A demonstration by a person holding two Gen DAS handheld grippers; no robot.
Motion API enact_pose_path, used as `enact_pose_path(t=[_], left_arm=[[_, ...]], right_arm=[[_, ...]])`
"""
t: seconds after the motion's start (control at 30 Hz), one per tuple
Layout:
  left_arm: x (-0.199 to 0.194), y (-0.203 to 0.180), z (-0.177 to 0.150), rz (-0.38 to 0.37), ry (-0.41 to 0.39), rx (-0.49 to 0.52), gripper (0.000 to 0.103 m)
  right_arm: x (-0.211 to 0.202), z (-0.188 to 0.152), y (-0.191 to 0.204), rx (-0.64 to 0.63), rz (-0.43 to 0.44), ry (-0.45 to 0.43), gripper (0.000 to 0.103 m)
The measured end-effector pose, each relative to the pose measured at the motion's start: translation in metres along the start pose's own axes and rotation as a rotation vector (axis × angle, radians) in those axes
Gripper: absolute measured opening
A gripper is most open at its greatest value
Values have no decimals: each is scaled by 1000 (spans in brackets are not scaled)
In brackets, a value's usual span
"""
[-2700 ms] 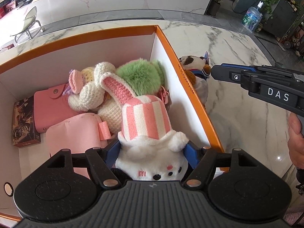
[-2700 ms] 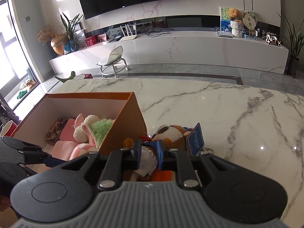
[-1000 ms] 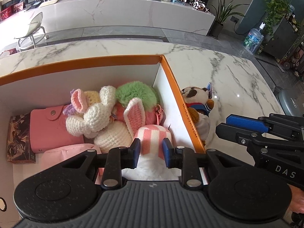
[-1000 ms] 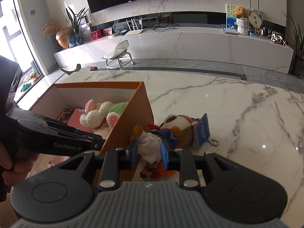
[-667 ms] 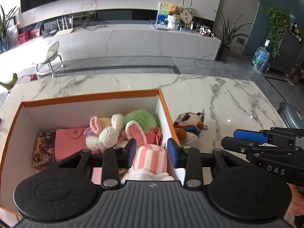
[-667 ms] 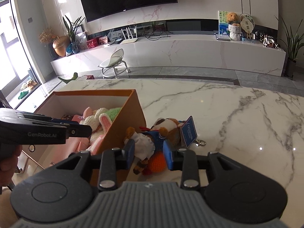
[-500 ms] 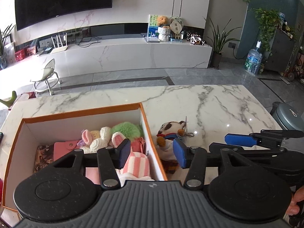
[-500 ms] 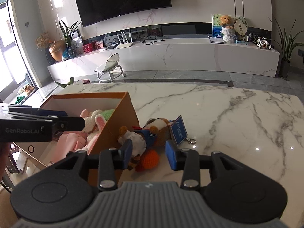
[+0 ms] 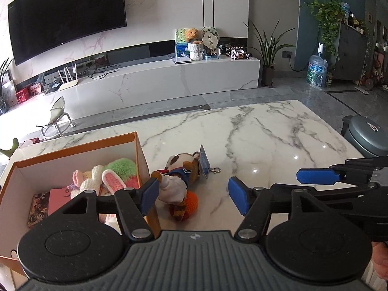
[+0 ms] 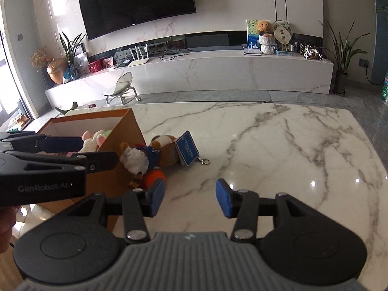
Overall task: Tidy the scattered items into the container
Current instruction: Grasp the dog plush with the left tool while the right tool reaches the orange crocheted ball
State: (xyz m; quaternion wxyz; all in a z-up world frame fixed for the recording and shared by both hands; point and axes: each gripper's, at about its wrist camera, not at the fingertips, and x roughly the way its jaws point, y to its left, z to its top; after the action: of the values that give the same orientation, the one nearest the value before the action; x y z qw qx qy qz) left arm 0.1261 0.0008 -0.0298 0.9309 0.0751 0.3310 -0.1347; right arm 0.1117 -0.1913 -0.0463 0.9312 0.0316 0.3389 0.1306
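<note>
**Both grippers open above the marble table, toy lying outside the box**

The left gripper (image 9: 194, 195) hangs over the marble table (image 9: 278, 135) with its blue pads (image 9: 238, 198) spread wide; its jaws have just been opening, and nothing is pressed between them. The right gripper (image 10: 190, 198) is also spread apart, its jaws having just been opening too, with only bare tabletop in the gap.

A plush toy (image 9: 180, 181) in a blue-and-white outfit lies on its side on the table, just beside the outer wall of the orange box (image 9: 143, 160). An orange knitted ball (image 9: 190, 200) touches the toy's lower end, and a blue tag (image 10: 188, 151) with a metal clip (image 10: 205, 161) lies against its head.

Inside the box sit a green fluffy ball (image 9: 121, 166), a crocheted rabbit (image 9: 97, 180) with pink-lined ears, a pink wallet (image 9: 59, 201) and a patterned card pack (image 9: 36, 208) at the left wall.

In the right wrist view the left gripper (image 10: 97, 151) reaches in from the left edge, in front of the box (image 10: 121, 140).
</note>
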Motion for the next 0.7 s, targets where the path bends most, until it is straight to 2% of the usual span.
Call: enact_pose_path(t=[0.27,0.5,0.7], left_arm=[[24,-19,4,85,-12,118,76],[65,-19,6,150,88,156,76],[95,-24,6,190,153,238,76]], right_arm=[[21,1,-16,9,-14,25,50],[50,-1,-31,14,-21,67,50],[73,-5,-43,38,0,102,50]])
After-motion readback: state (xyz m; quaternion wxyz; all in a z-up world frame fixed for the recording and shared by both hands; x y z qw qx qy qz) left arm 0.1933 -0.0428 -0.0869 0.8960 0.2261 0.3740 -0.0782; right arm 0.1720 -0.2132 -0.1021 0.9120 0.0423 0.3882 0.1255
